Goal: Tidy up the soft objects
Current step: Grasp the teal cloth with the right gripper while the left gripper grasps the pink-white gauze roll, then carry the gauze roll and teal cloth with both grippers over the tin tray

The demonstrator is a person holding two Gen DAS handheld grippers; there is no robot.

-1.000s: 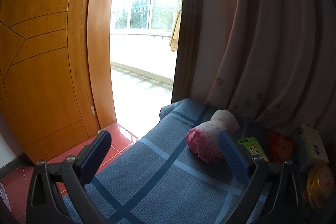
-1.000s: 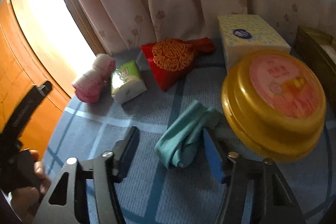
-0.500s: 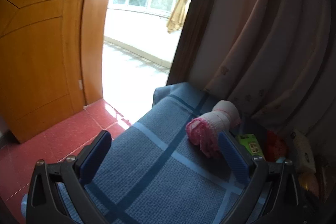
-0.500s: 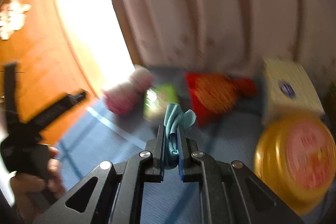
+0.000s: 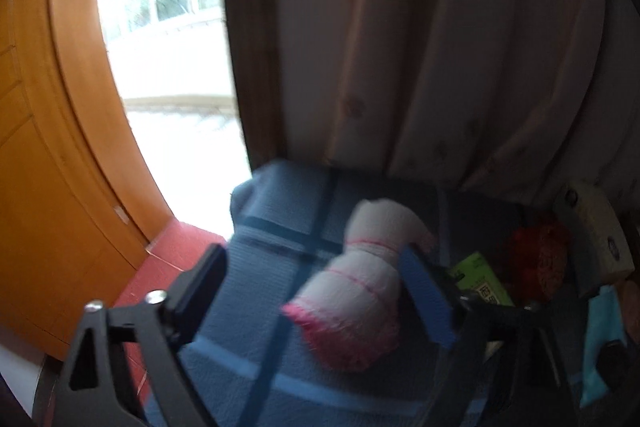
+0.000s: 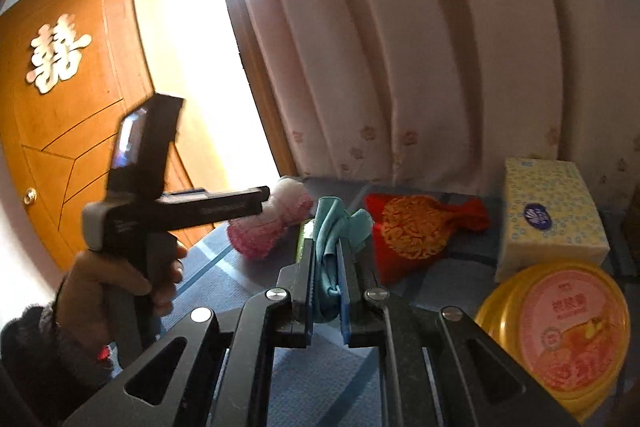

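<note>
Teal cloth (image 6: pixel 326 251) is pinched flat between the pads of your right gripper (image 6: pixel 325 267), which is closed hard on it; a tuft of the cloth sticks up past the fingertips and the rest hangs clear of the blue checked cover (image 6: pixel 320 379).

Your left gripper (image 5: pixel 316 291) has just been closing from its widest but is still well apart, and the pink-and-white rolled towel (image 5: pixel 360 299) lies between the jaws without either pad pressing on it. The blue pad (image 5: pixel 424 303) is just beside the roll's right flank; the black one (image 5: pixel 200 299) stands well off to the left. The roll's long axis runs from its pink frilled end near you up and away toward the curtain (image 5: pixel 440 67), roughly along the line your left gripper points, so I judge the jaws would close across its width, though the roll sits off-centre toward the blue pad.

Your left hand is plainly the nearer one to the roll; the right is occupied. Beyond the roll on the right lies a green tissue pack (image 5: pixel 480 279), then the red embroidered pouch (image 6: pixel 416 235), the boxed tissues (image 6: pixel 548 215) and the yellow lidded tub (image 6: pixel 560 339), all crowding that side. To the left the cover is bare up to its edge, where it drops to the red floor (image 5: pixel 176 251) by the wooden door (image 5: pixel 48 187). The open room is on that left side.
</note>
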